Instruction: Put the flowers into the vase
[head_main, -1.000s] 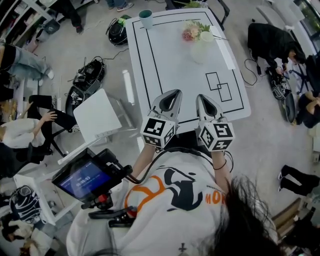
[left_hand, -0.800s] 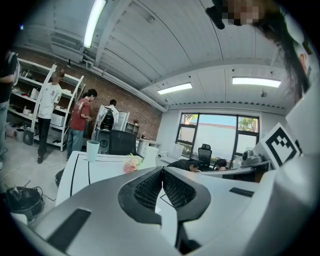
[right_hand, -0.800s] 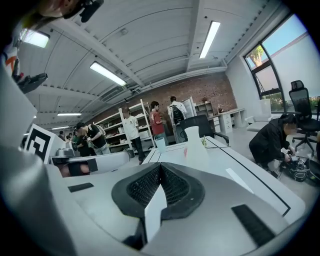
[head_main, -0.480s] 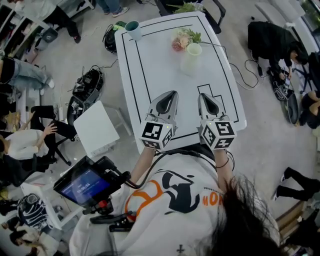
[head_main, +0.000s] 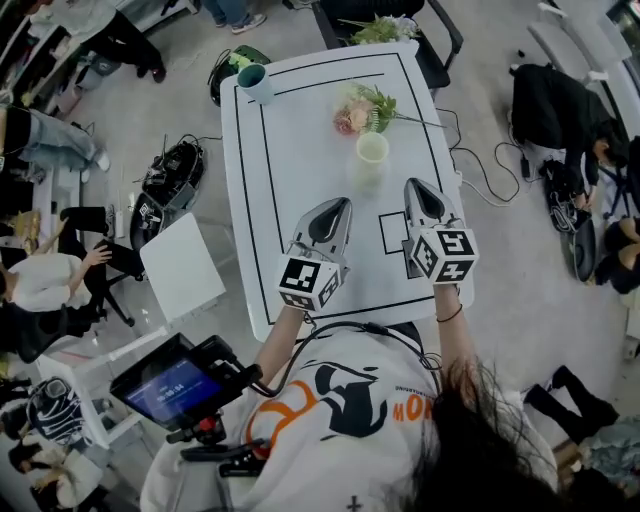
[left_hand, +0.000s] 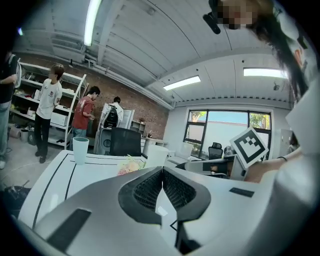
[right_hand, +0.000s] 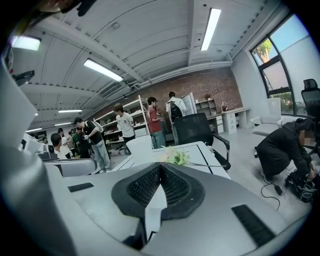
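Left gripper (head_main: 339, 204) and right gripper (head_main: 415, 185) closed, empty; flowers (head_main: 358, 112) lie beyond vase (head_main: 372, 150), well ahead.

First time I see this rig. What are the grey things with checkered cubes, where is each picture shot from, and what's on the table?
No robot: a person holds grey tongs in each hand, left tongs and right tongs; the cubes are part of them. One picture comes from a camera on the person's head, looking down. The other two come from cameras riding on the tongs, looking along their jaws. On the white table stand a vase and a cup; flowers lie beyond the vase. Both tongs are shut and empty.
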